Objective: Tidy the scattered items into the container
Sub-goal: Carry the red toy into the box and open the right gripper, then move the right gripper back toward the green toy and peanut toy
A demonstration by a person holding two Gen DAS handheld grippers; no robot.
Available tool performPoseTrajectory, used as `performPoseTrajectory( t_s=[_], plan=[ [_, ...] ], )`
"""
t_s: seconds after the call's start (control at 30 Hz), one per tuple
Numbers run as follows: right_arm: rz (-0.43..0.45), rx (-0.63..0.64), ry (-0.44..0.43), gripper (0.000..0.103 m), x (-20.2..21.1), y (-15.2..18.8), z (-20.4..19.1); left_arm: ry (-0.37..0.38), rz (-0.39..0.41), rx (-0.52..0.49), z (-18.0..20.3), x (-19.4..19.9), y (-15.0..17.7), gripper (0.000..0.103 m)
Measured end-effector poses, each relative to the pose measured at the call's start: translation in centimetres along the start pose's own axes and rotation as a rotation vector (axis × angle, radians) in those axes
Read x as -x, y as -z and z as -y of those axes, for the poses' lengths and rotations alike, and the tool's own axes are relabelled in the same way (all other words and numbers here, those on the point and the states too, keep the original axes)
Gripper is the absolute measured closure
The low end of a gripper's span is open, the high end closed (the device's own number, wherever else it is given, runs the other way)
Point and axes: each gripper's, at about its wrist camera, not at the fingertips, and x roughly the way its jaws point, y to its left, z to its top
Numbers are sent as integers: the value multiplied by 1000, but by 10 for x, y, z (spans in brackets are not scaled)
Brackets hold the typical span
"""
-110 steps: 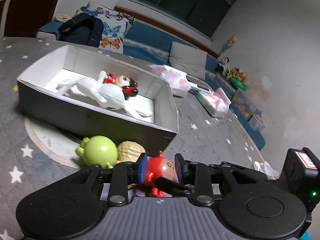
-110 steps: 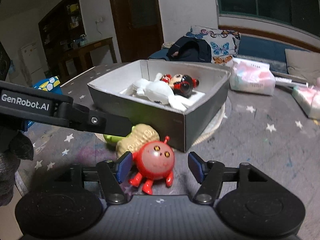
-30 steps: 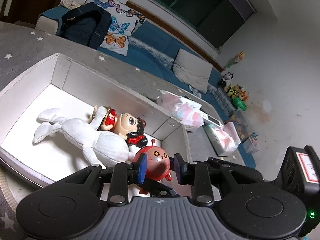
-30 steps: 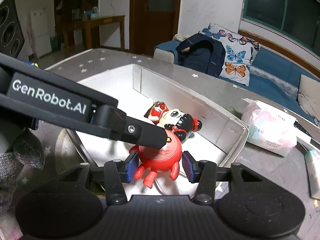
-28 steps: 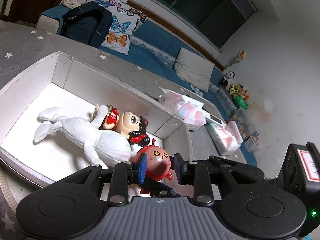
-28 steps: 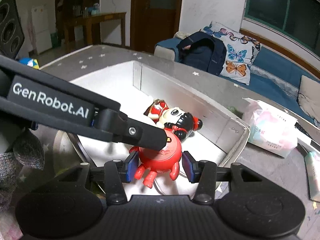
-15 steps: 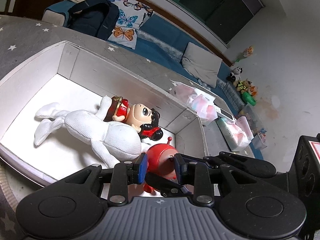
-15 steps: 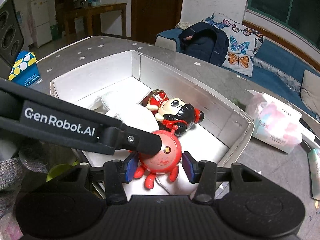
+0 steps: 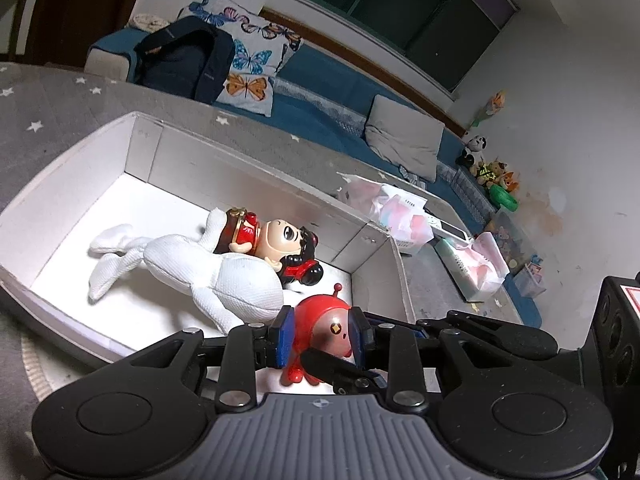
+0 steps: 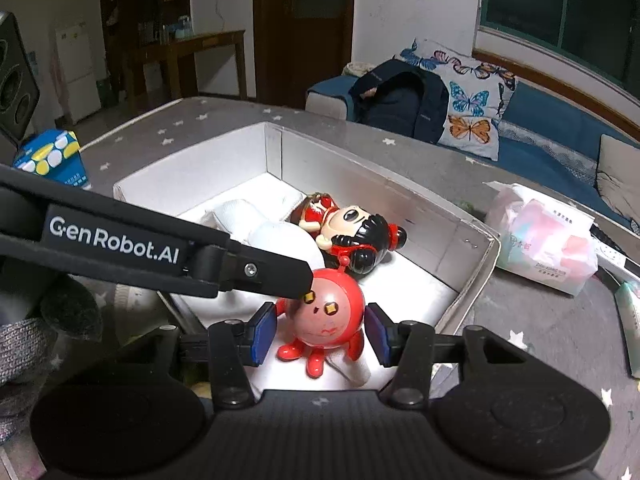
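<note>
Left gripper (image 9: 321, 336) is clamped on the round red plastic toy figure with an antenna and stubby legs (image 9: 320, 322); its blue pads press the sides of the head. The right gripper (image 10: 320, 334) comes in crosswise, and its own blue pads sit against the toy's flanks, so it too looks closed on the figure. One of its black fingers passes under the toy in the left wrist view. The doubled hold is probably there because the body is smooth and ball-shaped and could roll out of a single pinch.

The toy is inside the open white cardboard box (image 9: 256, 168), low over the floor near the nearer right corner. Whether its feet already rest on the floor I cannot tell. That corner seems chosen because it is the free patch. A white fabric plush doll (image 9: 224, 276) lies stretched along the middle of the box, and a red-dressed, black-haired plastic figurine (image 9: 276, 236) lies against it, just behind the red toy.

Both tools slope downward into the box, which suits a gentle set-down rather than a drop. The box stands on a grey cloth with white stars (image 9: 48, 120), and pink-and-white tissue packs (image 9: 400, 216) lie on the cloth beyond its far wall.
</note>
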Motion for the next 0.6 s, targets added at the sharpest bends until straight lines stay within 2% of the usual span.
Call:
performPoseTrajectory(
  t_s=[0.2, 0.3, 0.6],
  plan=[
    [57, -30, -3, 53, 20, 4, -7, -20, 32, -33, 9, 19, 6, 72],
    [82, -46, -6, 45, 29, 6, -11, -38, 45, -51, 12, 29, 12, 72],
    [140, -73, 11, 44, 57, 21, -27, -88, 79, -95, 16, 58, 31, 72]
  ],
)
